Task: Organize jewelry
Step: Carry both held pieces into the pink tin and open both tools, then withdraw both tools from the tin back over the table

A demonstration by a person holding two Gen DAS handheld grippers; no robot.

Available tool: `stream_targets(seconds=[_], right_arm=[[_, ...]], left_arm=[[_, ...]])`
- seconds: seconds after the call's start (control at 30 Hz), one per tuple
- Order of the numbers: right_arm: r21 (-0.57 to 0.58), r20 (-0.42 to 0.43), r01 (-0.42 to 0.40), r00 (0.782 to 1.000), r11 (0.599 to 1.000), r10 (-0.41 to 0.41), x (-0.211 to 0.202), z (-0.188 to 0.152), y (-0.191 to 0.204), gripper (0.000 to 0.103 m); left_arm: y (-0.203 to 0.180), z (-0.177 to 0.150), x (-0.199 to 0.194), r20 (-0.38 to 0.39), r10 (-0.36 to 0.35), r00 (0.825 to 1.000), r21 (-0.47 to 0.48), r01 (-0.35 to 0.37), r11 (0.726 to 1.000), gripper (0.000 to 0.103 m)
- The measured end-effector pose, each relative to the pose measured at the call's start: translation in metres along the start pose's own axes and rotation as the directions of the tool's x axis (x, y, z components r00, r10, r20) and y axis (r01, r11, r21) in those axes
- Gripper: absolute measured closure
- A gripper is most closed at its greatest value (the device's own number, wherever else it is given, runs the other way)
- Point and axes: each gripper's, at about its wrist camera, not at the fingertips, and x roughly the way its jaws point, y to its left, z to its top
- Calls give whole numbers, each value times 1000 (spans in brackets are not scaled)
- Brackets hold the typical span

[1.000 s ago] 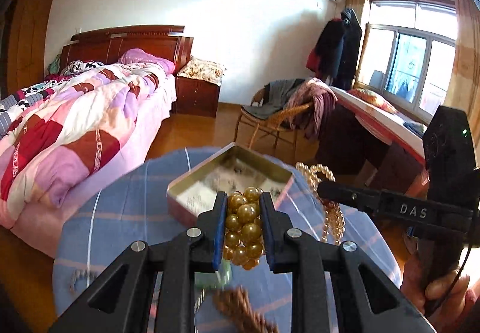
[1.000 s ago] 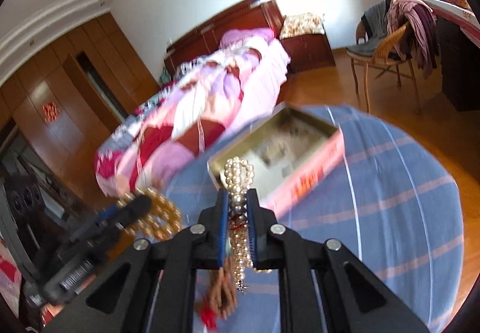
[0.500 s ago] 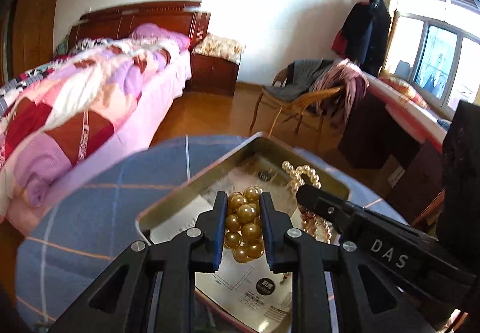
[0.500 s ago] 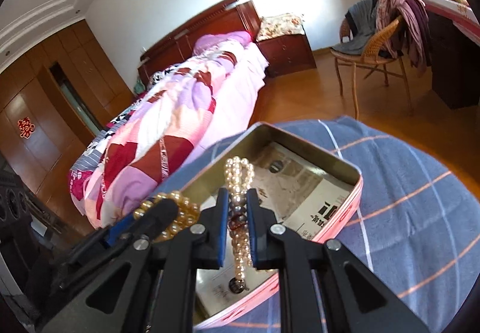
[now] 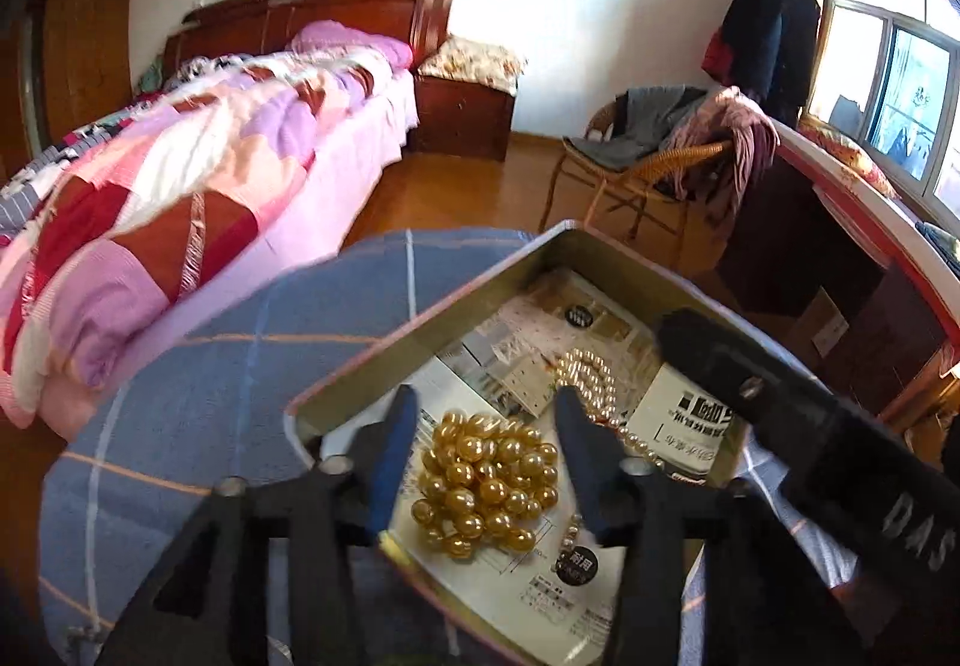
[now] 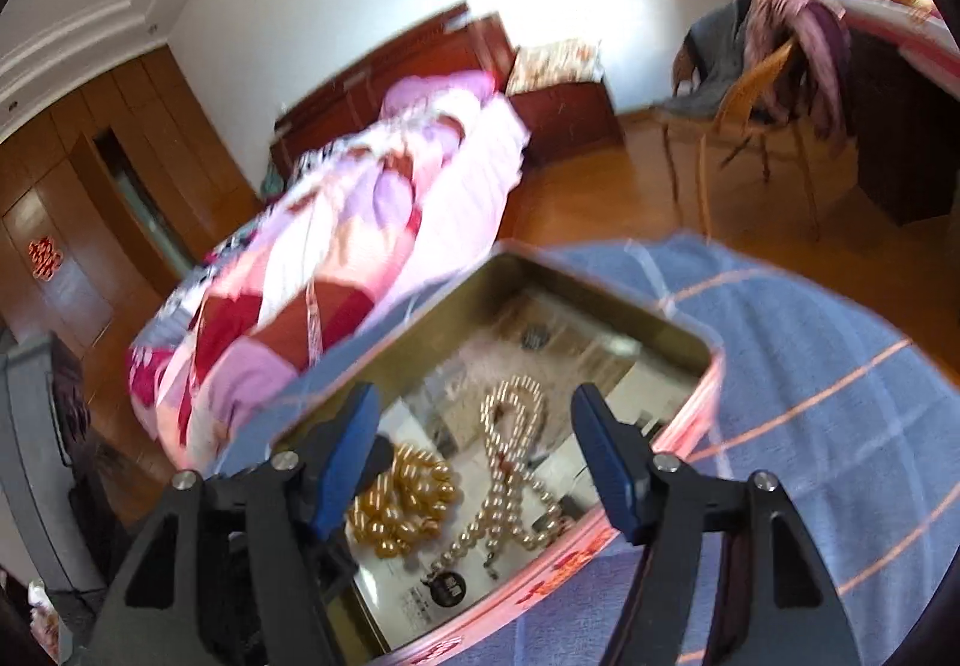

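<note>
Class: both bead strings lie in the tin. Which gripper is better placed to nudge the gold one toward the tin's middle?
Probably left. The left gripper straddles the gold beads with opening jaws; the right gripper frames the pearls.

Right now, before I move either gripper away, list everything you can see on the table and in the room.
Gold bead bracelet: one, gold, lying in the tin between the left gripper's opening jaws, not clamped.
Cream pearl necklace: one, cream, lying in the tin beside the gold beads.
Rectangular metal tin: one, gold inside, pink outside, on the table, lined with printed paper.
Blue checked tablecloth: one, blue with pale lines, over the table.
Bed with patchwork quilt: one, pink and red, far left.
Wicker chair: one, tan, draped with clothes.
Left gripper: black, blue pads, over the tin.
Right gripper: black, blue pads, jaws opening, nothing gripped.
</note>
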Motion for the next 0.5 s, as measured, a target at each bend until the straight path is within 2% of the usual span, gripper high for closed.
stream_targets(seconds=[0.1,0.27,0.5], right_arm=[[-7,16,61,998,998,-61,-19,2,5,32],[-77,-29,174,984,982,-177,-34,-14,18,32],[-111,-63,190,978,975,-198,-58,-39,32,32]], left_arm=[[4,0,-22,23,31,999,4,-31,1000,47],[8,-13,-44,19,83,996,30,-84,996,45],[16,-45,-81,24,123,992,24,-124,992,45]])
